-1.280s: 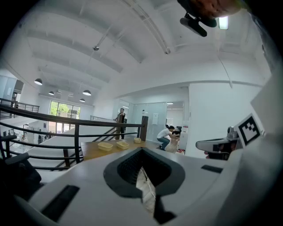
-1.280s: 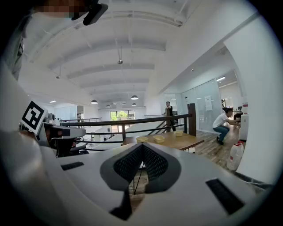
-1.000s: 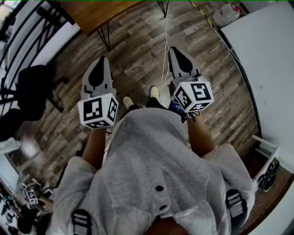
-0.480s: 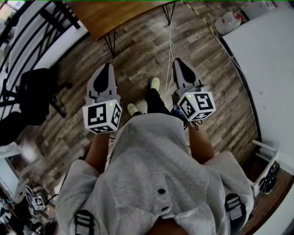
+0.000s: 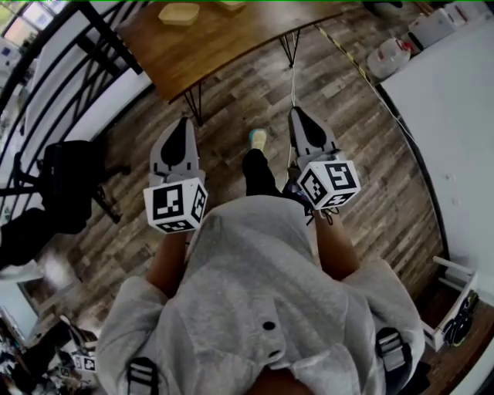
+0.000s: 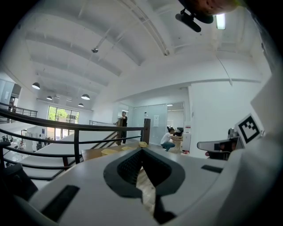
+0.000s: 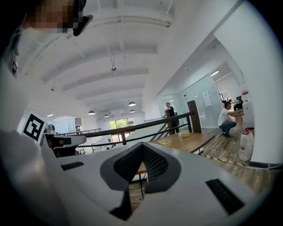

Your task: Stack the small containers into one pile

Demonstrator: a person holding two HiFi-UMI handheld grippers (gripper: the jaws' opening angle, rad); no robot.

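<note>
Left claw (image 6: 141,150): I am holding it fully closed, tips meeting, with nothing between them and nothing touched.
Right claw (image 7: 142,145): I am holding it closed the same way, empty, out over the floor (image 5: 231,108).
Containers (image 5: 179,13): they are sitting, yellow, on the wooden bench (image 5: 231,38) ahead, well apart from both claws.
Since a second ago: I am nearing the bench. More of its top is showing in the head view, and the containers are coming into sight. Both claws are staying closed.
</note>
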